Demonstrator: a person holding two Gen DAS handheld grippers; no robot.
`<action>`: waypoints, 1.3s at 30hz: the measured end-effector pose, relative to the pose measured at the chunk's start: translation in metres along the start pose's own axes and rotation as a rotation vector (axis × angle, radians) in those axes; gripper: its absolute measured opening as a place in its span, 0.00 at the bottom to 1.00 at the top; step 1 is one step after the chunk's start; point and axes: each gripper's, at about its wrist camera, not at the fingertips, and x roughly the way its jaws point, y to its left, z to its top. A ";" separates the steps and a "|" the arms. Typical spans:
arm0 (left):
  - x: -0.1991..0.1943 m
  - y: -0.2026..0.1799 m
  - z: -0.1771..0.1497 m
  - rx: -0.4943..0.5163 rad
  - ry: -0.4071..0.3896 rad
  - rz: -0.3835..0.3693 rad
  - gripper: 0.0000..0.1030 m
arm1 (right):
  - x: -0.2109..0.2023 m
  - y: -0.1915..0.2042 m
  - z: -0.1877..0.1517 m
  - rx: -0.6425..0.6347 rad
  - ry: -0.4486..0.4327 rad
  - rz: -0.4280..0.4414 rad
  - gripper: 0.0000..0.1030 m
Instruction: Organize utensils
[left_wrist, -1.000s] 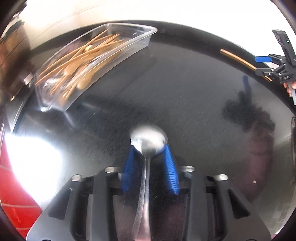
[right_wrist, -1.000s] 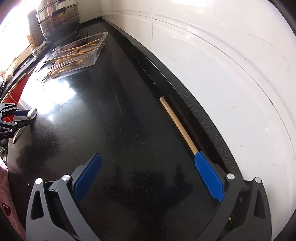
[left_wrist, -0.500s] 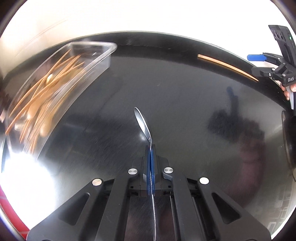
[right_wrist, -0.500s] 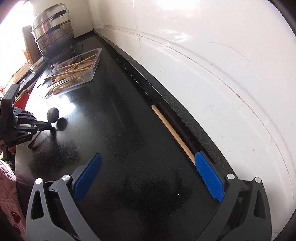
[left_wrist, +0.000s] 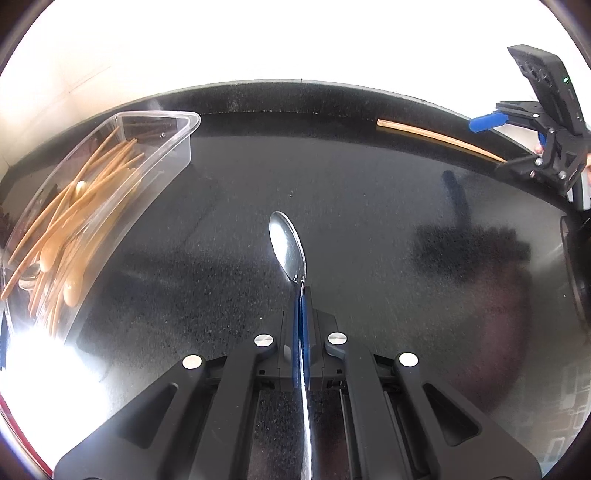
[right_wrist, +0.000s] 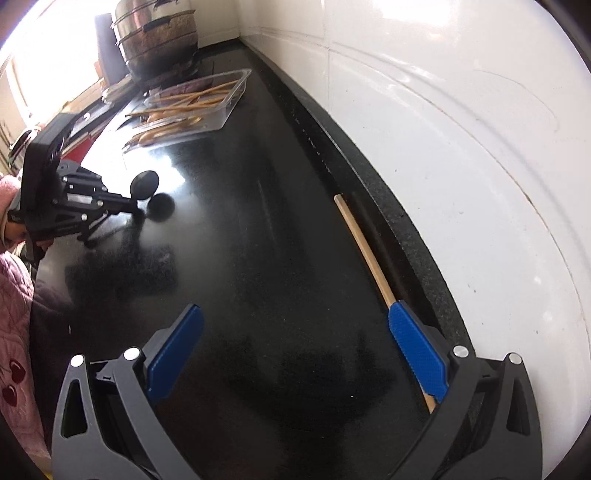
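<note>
My left gripper (left_wrist: 301, 295) is shut on the handle of a metal spoon (left_wrist: 288, 247), bowl forward, held above the black counter (left_wrist: 351, 206). The spoon also shows in the right wrist view (right_wrist: 144, 183), held by the left gripper (right_wrist: 125, 205). A clear plastic tray (left_wrist: 173, 147) with several wooden utensils (left_wrist: 92, 199) lies to the left; it also shows in the right wrist view (right_wrist: 221, 114). My right gripper (right_wrist: 295, 332) is open, with a single wooden stick (right_wrist: 365, 251) running under its right finger (right_wrist: 417, 350) along the wall. That stick also shows in the left wrist view (left_wrist: 436, 138).
A white tiled wall (right_wrist: 461, 129) borders the counter on the right. Stacked metal pots (right_wrist: 159, 37) stand beyond the tray. A red object (right_wrist: 77, 144) and the person's pink sleeve (right_wrist: 14, 314) are at the counter's left edge.
My left gripper closed on the spoon and lifted it, turning it edge-on, and shifted right so the tray sits further left. My right gripper stayed open over the stick.
</note>
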 end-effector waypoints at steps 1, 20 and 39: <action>-0.001 0.000 -0.001 0.000 -0.003 0.001 0.00 | 0.005 0.001 0.001 -0.042 0.027 -0.010 0.95; -0.002 0.019 0.001 -0.111 -0.012 -0.084 0.00 | 0.066 0.025 0.092 -0.316 0.101 0.161 0.93; -0.002 0.040 0.000 -0.176 0.005 -0.133 0.00 | 0.047 -0.001 0.061 0.107 0.183 0.151 0.95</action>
